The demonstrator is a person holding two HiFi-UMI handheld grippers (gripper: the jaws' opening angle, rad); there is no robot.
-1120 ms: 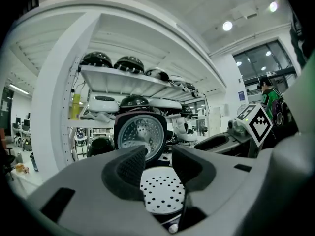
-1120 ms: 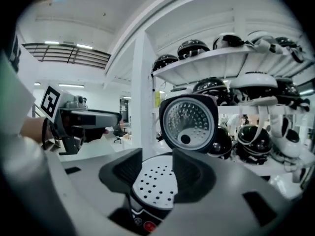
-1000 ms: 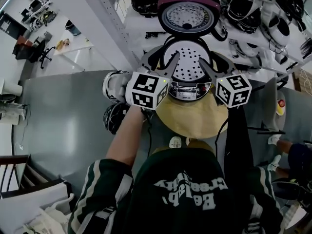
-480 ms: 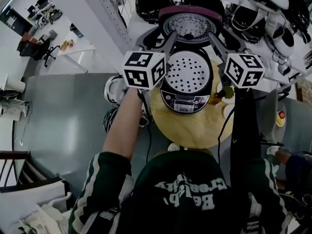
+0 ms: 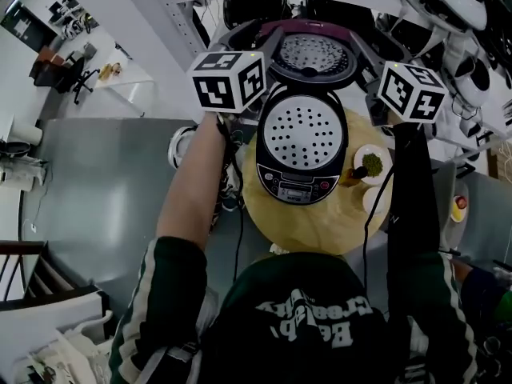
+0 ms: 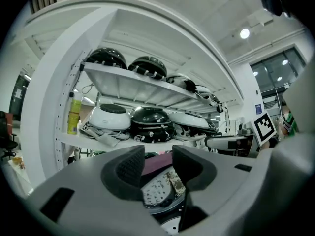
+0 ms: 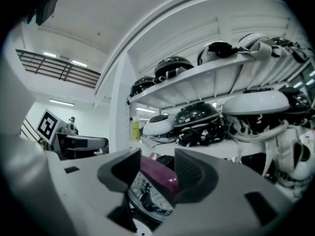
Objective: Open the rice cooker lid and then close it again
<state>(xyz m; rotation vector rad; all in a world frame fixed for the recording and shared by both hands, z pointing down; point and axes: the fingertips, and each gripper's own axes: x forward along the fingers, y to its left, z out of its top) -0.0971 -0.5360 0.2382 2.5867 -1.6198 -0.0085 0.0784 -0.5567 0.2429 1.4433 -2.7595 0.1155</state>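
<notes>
Opening looks done: the rice cooker on the worktop has its lid standing upright, just ahead of both grippers. The left gripper has its jaws apart and grips nothing. The right gripper has just been widening its jaws, and the lid's purple rim sits loosely between them. Closing remains.

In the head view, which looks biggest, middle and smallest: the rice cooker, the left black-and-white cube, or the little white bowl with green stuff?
1. Rice cooker, lid open.
2. Left black-and-white cube; nearer the camera, so maybe only looks bigger than the bowl.
3. Little white bowl.
</notes>
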